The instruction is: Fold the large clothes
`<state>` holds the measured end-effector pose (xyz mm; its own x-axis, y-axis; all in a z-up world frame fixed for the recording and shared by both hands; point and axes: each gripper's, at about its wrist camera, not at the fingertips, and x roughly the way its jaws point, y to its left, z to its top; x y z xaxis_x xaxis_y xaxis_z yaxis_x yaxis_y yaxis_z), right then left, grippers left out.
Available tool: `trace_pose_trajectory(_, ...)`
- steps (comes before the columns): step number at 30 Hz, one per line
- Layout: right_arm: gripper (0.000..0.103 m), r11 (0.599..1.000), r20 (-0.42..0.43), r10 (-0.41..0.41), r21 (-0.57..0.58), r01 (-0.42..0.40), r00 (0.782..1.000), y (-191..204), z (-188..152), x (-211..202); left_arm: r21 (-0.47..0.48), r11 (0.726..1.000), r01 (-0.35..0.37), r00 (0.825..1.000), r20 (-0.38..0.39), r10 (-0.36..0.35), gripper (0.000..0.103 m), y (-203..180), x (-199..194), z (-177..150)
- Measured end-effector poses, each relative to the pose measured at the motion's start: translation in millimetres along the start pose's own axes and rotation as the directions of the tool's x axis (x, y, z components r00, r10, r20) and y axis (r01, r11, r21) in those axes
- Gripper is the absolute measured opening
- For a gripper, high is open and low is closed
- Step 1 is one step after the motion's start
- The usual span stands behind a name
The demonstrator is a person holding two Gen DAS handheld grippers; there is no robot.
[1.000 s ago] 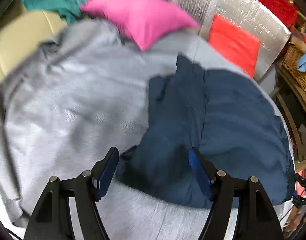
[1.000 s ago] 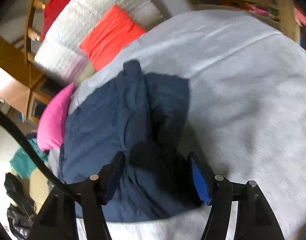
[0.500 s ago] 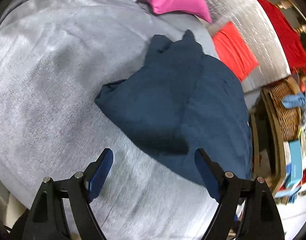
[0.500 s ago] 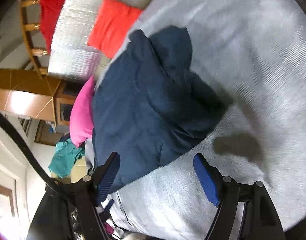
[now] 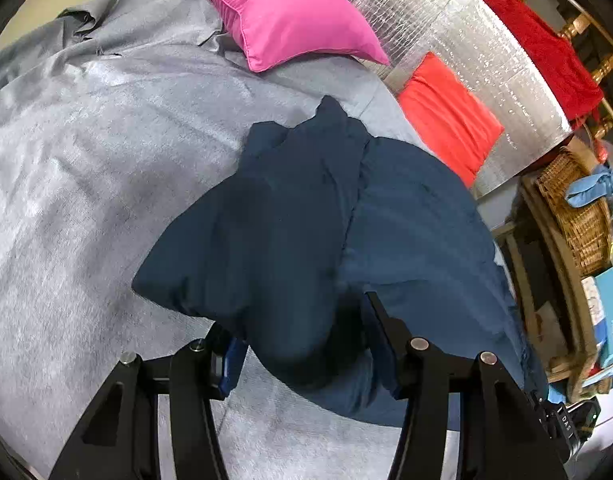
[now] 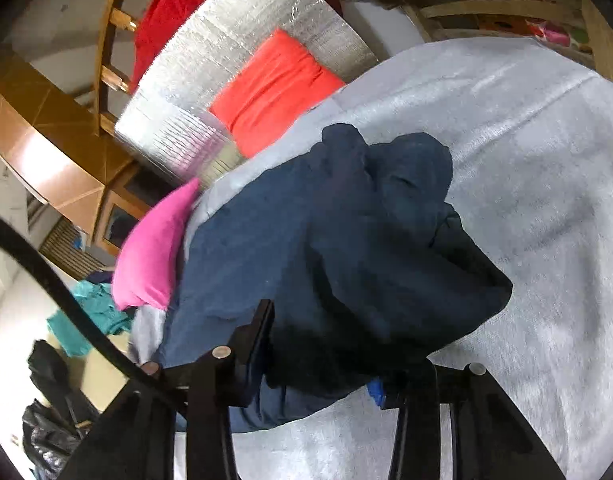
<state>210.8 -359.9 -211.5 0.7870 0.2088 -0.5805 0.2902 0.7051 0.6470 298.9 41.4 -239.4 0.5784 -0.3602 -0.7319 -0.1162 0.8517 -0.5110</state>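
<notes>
Folding is underway on the navy garment [image 5: 306,216], which is lying in the centre and right of the left wrist view on a grey cover [image 5: 86,168] that is spreading across most of the frame. One thick layer is already doubled over another, with a seam-like ridge running down the middle of the frame.

The left hand-held gripper [image 5: 302,344] is sitting at the bottom centre, its jaws standing wide, with the near bulge of the folded edge filling the gap between them. Whether the pads are actually pressing the cloth I cannot tell; they look spread, not clamped.

In the right wrist view the right hand-held gripper [image 6: 326,348] is likewise straddling the dark bundle [image 6: 346,240] at the lower centre, jaws apart, fabric bulging between them; a firm pinch is not showing.

My reading is that both tools are reaching for the near edge to make a further fold. The next move is calling for both jaws to close on the full thickness of that edge, then for the two sides to be lifted evenly and carried toward the pink pillow [image 5: 282,12] and red cushion [image 5: 446,112] at the upper part of the frame.
</notes>
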Motion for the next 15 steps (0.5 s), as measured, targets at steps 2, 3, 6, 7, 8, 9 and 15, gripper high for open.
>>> trace_pose_trajectory(2, 0.047, 0.995, -0.104, -0.046, 0.081, 0.055, 0.994, -19.2, -4.0, 18.5, -0.03, 0.999, -0.031, 0.998, -0.056, 0.03, 0.059, 5.8, 11.7, -2.1)
trace_pose_trajectory(3, 0.049, 0.991, -0.127, -0.04, 0.119, 0.055, 0.991, -25.7, -6.3, 20.8, -0.055, 0.998, -0.03, 0.997, -0.077, 0.026, 0.061, 9.9, 14.7, -2.7)
trace_pose_trajectory(6, 0.055, 0.987, -0.17, 0.0, 0.156, 0.027, 0.986, -28.5, -5.4, 14.3, -0.072, 0.997, -0.025, 0.996, -0.091, 0.018, 0.061, 17.8, 1.8, -2.7)
trace_pose_trajectory(7, 0.055, 0.989, -0.174, 0.007, 0.144, 0.019, 0.985, -28.4, -6.0, 6.3, -0.065, 0.997, -0.033, 0.996, -0.084, 0.028, 0.061, 18.6, -4.7, -2.5)
trace_pose_trajectory(8, 0.055, 0.991, -0.176, 0.01, 0.132, 0.014, 0.984, -30.8, -6.7, -2.0, -0.058, 0.998, -0.038, 0.997, -0.07, 0.034, 0.061, 19.3, -10.0, -1.8)
trace_pose_trajectory(9, 0.056, 0.993, -0.185, 0.013, 0.115, 0.008, 0.983, -32.3, -7.9, -11.5, -0.047, 0.998, -0.048, 0.998, -0.045, 0.046, 0.062, 20.0, -17.6, -0.9)
trace_pose_trajectory(15, 0.056, 0.995, -0.151, 0.099, -0.016, -0.102, 0.984, -28.0, -3.3, -66.2, 0.067, 0.99, -0.123, 0.974, 0.198, 0.108, 0.071, 11.2, -62.1, 3.7)
